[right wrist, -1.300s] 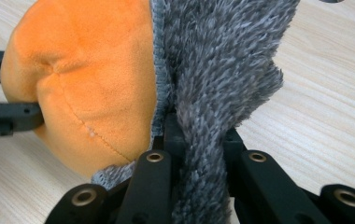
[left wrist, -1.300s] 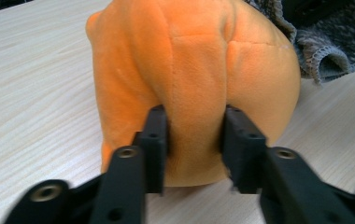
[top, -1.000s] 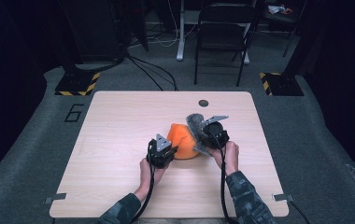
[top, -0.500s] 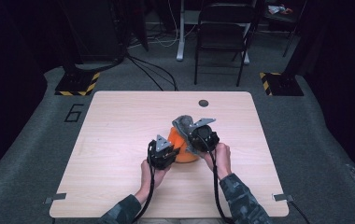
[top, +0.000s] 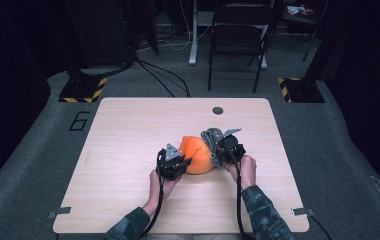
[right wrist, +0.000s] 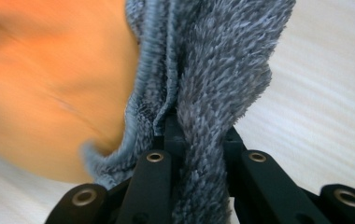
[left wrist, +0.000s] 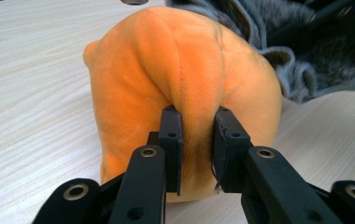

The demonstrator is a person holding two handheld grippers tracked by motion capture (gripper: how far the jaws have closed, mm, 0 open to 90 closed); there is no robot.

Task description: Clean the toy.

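Near the middle of the worktop [top: 128, 150], a little toward its right edge and nearer my edge than the far one, the orange plush [top: 197, 155] sits on the bare wood; the grey fuzzy cloth [top: 212, 137] lies against its right side, touching it; my left tongs [top: 184, 162] meet the plush from the left, my right tongs [top: 218, 150] meet the cloth from the right; both my hands come in from the near edge, sleeves in a dark patterned fabric.

In the left gripper view the left tongs [left wrist: 198, 140] pinch a raised fold of the orange plush [left wrist: 180, 79]; the fold stands upright between the two pads, squeezed narrow, the rest of the plush bulging to either side; grey fuzzy cloth [left wrist: 301, 51] shows just behind, at upper right, touching the plush.

In the right gripper view the right tongs [right wrist: 196, 140] are pressed together on a hanging strip of the grey fuzzy cloth [right wrist: 213, 70]; the pile bunches between the pads and spills over them; the orange plush [right wrist: 54, 84] is blurred at left, right against the cloth.

A small dark round disc [top: 217, 110] lies near the far edge of the worktop, well apart from the plush.
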